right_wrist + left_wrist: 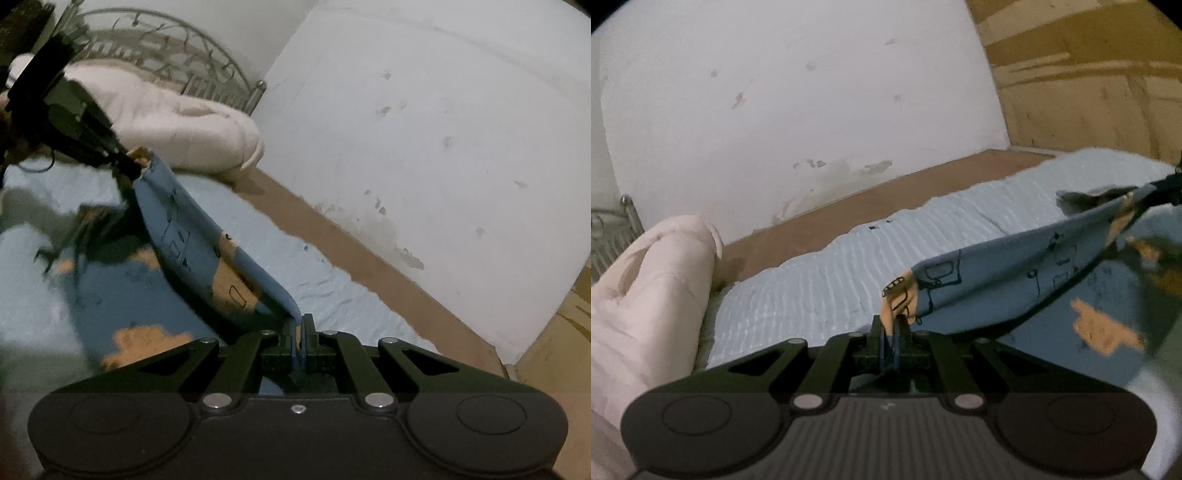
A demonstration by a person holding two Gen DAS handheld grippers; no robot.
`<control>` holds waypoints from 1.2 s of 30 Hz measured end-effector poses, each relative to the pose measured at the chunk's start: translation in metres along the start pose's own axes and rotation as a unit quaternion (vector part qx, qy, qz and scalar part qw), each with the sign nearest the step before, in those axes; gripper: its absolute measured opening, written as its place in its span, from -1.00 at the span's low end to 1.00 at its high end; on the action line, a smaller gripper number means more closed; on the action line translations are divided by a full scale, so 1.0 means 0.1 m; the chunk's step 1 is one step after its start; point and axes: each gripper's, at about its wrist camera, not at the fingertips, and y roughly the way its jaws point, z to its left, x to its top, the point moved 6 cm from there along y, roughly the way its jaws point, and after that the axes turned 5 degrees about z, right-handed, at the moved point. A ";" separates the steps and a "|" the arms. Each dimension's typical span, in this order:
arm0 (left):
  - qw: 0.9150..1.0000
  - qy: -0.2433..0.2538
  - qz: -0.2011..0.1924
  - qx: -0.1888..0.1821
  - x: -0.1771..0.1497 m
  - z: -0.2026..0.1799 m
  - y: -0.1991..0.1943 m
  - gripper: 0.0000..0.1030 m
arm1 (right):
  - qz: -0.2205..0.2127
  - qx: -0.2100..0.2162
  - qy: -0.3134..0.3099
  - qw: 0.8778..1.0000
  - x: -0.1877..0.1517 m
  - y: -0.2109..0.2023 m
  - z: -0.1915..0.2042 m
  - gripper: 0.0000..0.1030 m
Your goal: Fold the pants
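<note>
Left gripper (894, 325) and right gripper (297, 325) each clenching blue orange-patched pants (1008, 280), stretched taut

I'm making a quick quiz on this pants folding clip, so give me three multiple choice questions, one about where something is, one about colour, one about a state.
1. Where does the pink blanket lie?
A. At the metal headboard end of the bed
B. On the floor
C. Over the pants

2. What colours are the pants?
A. Black and white
B. Blue with orange patches
C. Plain green

3. How is the pants' edge held?
A. Lying flat, untouched
B. Pinched by one tool only
C. Stretched between the left tool and the right tool, both shut on it

Answers:
1 A, it is heaped right before the headboard.
2 B, blue cloth with orange shapes shows in both views.
3 C, each view shows cloth clamped between its fingers.
</note>
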 end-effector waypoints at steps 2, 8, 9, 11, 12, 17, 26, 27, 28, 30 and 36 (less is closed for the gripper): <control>1.000 0.012 0.001 -0.003 -0.13 -0.08 -0.01 -0.92 | 0.012 -0.003 -0.001 1.000 -0.11 -0.03 0.12 -0.99; 0.999 0.049 0.021 -0.004 -0.39 -0.25 0.05 -0.91 | 0.026 -0.007 -0.020 0.999 -0.38 -0.04 0.46 -0.99; 0.998 0.052 0.025 -0.005 -0.42 -0.26 0.06 -0.91 | 0.028 -0.008 -0.022 0.999 -0.40 -0.03 0.49 -0.99; 0.998 0.057 0.033 -0.007 -0.46 -0.29 0.09 -0.91 | 0.032 -0.010 -0.028 0.999 -0.43 0.01 0.55 -0.99; 0.998 0.059 0.034 -0.008 -0.49 -0.31 0.09 -0.91 | 0.034 -0.011 -0.031 0.999 -0.46 0.01 0.59 -0.99; 0.997 0.071 0.032 -0.009 -0.53 -0.26 0.06 -0.92 | 0.033 -0.016 -0.049 0.998 -0.50 -0.01 0.65 -0.99; 0.996 0.081 0.047 -0.012 -0.73 -0.30 0.06 -0.91 | 0.049 -0.004 -0.072 0.996 -0.62 0.01 0.79 -1.00; 0.996 0.080 0.048 -0.014 -0.74 -0.29 0.05 -0.90 | 0.049 -0.004 -0.072 0.996 -0.63 0.01 0.80 -1.00; 0.996 0.079 0.049 -0.016 -0.75 -0.29 0.05 -0.87 | 0.050 -0.004 -0.073 0.996 -0.63 0.01 0.81 -1.00; 0.996 0.078 0.050 -0.015 -0.77 -0.28 0.04 -0.80 | 0.051 -0.004 -0.076 0.996 -0.64 0.01 0.82 -1.00; 0.997 0.051 0.050 -0.008 -0.74 -0.31 -0.07 0.48 | 0.054 0.001 -0.064 0.996 -0.66 0.03 0.80 -0.71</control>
